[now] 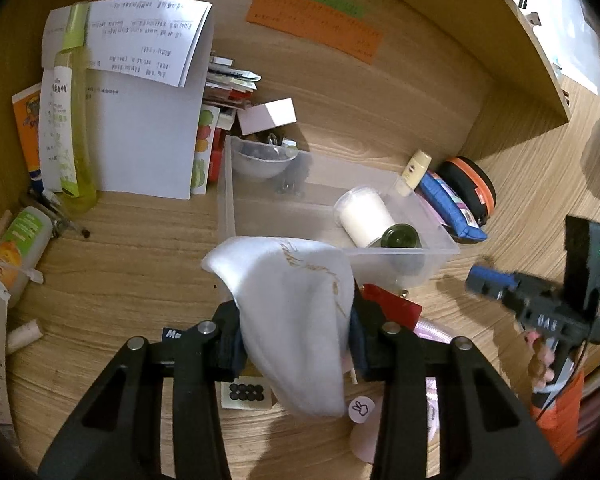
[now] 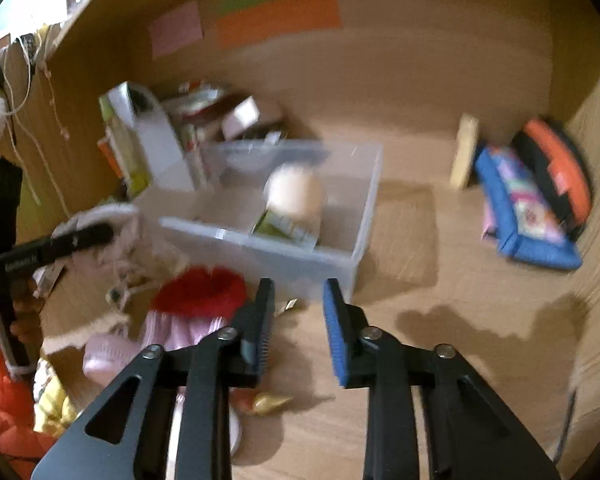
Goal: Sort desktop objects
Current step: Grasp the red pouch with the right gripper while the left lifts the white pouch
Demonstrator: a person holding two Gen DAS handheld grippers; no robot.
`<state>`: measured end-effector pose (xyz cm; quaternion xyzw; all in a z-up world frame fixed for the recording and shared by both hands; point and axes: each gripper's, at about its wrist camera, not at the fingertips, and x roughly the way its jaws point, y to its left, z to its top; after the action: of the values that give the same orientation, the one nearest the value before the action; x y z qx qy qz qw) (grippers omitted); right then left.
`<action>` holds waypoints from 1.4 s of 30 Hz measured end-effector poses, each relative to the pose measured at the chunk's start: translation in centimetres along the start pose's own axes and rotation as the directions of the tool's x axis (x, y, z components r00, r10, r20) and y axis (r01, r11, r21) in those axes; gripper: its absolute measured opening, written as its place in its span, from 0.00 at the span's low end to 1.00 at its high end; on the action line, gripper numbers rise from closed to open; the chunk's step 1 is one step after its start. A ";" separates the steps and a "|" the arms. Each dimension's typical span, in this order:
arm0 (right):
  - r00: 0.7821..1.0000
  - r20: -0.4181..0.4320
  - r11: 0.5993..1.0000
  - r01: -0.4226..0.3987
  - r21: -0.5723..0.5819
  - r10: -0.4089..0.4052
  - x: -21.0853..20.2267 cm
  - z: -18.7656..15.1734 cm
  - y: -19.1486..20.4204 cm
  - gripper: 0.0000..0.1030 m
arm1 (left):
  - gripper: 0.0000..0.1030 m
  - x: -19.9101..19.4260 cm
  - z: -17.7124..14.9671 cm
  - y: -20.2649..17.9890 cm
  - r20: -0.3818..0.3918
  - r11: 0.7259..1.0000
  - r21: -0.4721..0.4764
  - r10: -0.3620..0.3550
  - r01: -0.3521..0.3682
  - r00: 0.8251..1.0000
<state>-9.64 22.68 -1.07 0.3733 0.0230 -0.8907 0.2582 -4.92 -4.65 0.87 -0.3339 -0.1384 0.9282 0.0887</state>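
Pinching a white cloth [image 1: 296,320] between its pads, the left gripper [image 1: 296,340] holds the fabric draped over its fingers, above the wooden desk [image 1: 120,288]. At 12 o'clock from the cloth, just beyond it, stands a clear plastic bin [image 1: 236,208] containing a white cylinder [image 1: 364,212] and a dark green bottle [image 1: 400,236]. At 3 o'clock, the right gripper [image 1: 488,280] is visible, held by a hand [image 1: 542,360].

In the right wrist view, the right gripper [image 2: 298,320] has its jaws spread with nothing between them. A red ruffled item [image 2: 200,292] lies at 9 o'clock from its fingertips; the bin [image 2: 360,216] sits at 12 o'clock. A blue pouch [image 2: 528,216] lies at 2 o'clock.
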 end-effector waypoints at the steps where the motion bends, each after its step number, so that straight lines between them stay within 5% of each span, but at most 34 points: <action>1: 1.000 -0.018 1.000 -0.025 0.001 0.025 0.4 -0.2 0.2 0.35 | 0.39 0.0 -0.1 0.0 -0.001 1.000 0.001 0.002 -0.002 1.000; 2: 0.998 -0.037 0.999 -0.052 -0.009 0.052 0.8 -0.5 0.8 0.46 | 0.39 0.1 -0.3 -0.1 -0.001 1.000 0.003 0.006 -0.006 1.000; 7: 0.991 -0.079 0.990 -0.116 -0.085 0.109 2.7 -0.5 3.9 0.66 | 0.39 0.4 -1.2 0.3 -0.027 1.000 -0.004 0.005 -0.005 1.000; 19: 0.965 -0.231 0.987 -0.144 -0.070 0.124 9.3 2.1 5.6 0.68 | 0.39 1.1 -2.9 2.5 -0.054 0.998 -0.051 -0.030 0.027 0.998; 26: 0.971 -0.217 0.984 -0.127 -0.124 0.098 9.7 1.8 6.7 0.31 | 0.41 2.0 -2.8 3.1 -0.075 0.994 -0.085 -0.071 0.064 0.995; 31: 0.981 -0.173 0.979 -0.121 -0.167 0.091 8.3 1.7 7.6 0.14 | 0.40 2.2 -2.8 2.5 -0.078 0.997 -0.059 -0.051 0.046 0.996; 42: 0.996 -0.021 0.973 -0.094 -0.210 0.092 2.0 2.2 8.0 0.12 | 0.33 0.0 -1.9 2.0 -0.031 0.998 -0.056 -0.030 0.028 0.999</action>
<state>-8.43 14.37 0.39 0.3496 0.1013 -0.8681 0.3376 -3.84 -6.22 -1.16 -0.3491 -0.1676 0.9170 0.0951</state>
